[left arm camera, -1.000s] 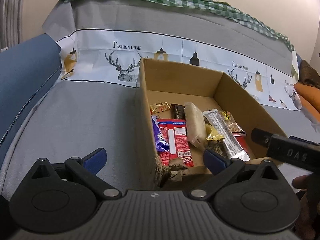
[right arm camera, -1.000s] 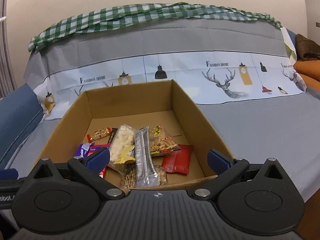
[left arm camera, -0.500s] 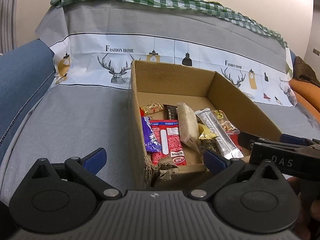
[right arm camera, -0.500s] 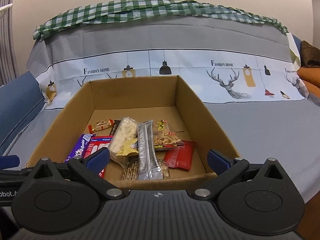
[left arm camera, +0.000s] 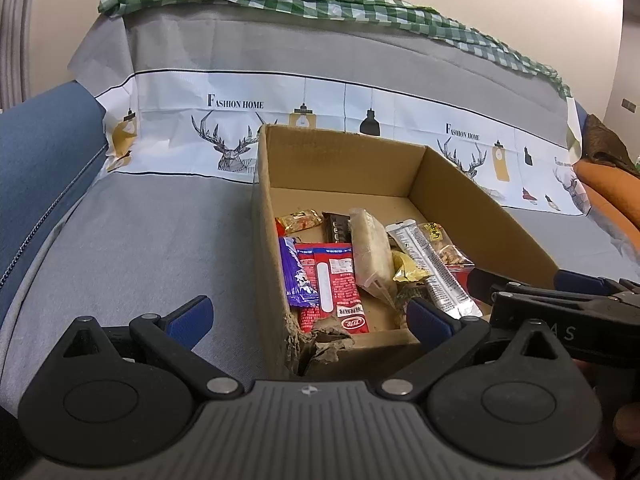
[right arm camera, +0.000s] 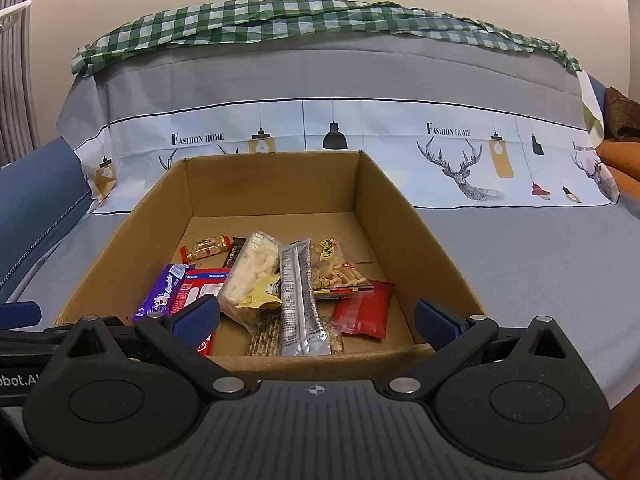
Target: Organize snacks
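Observation:
An open cardboard box (right arm camera: 404,220) stands on a grey-covered sofa seat and holds several snack packs. Among them are a silver bar (right arm camera: 300,300), a red pouch (right arm camera: 364,312), a purple wrapper (right arm camera: 160,290), a clear bag of white puffs (right arm camera: 248,276) and a red-and-white pack (left arm camera: 336,280). My right gripper (right arm camera: 316,320) hangs open just in front of the box's near wall, empty. My left gripper (left arm camera: 308,314) is open and empty too, straddling the box's torn near-left corner (left arm camera: 316,344). The right gripper (left arm camera: 560,304) shows at the right of the left wrist view.
The sofa back carries a grey and white printed cover (right arm camera: 360,132) with a green checked cloth (right arm camera: 280,20) on top. A blue armrest (left arm camera: 36,152) rises at the left. Orange cushions (left arm camera: 608,192) lie at the far right. Bare seat fabric (right arm camera: 540,260) flanks the box.
Both grippers have drawn back and risen slightly from the box, staying open. In the left wrist view the right gripper has slid further in from the right.

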`<control>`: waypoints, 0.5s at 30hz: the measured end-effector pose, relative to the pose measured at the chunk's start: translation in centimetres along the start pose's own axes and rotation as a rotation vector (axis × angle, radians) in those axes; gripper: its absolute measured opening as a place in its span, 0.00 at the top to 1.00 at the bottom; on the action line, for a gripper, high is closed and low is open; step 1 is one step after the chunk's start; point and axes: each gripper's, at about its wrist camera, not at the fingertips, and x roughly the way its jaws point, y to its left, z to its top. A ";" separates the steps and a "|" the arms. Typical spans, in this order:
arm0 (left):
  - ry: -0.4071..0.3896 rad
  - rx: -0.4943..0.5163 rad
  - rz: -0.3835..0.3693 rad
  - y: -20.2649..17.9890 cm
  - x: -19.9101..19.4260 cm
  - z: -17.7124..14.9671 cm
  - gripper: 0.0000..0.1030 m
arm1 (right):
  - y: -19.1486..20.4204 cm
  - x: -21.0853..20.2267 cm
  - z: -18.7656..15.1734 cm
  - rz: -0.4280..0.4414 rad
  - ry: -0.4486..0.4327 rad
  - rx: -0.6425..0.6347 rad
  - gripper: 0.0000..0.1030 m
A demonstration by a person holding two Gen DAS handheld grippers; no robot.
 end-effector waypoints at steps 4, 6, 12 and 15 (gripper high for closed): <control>-0.001 0.001 -0.003 0.0 0.0 0.0 0.00 | 0.0 0.0 0.0 -0.001 0.000 -0.001 0.01; -0.005 0.002 -0.003 -0.1 0.0 0.1 0.00 | -0.1 0.0 0.0 -0.002 -0.001 0.000 0.01; -0.015 0.010 -0.009 -0.1 -0.1 0.0 0.00 | 0.0 -0.2 0.1 -0.004 -0.009 0.007 0.01; -0.016 0.011 -0.009 -0.2 0.0 -0.1 0.00 | -0.1 -0.2 0.1 -0.002 -0.009 0.015 0.01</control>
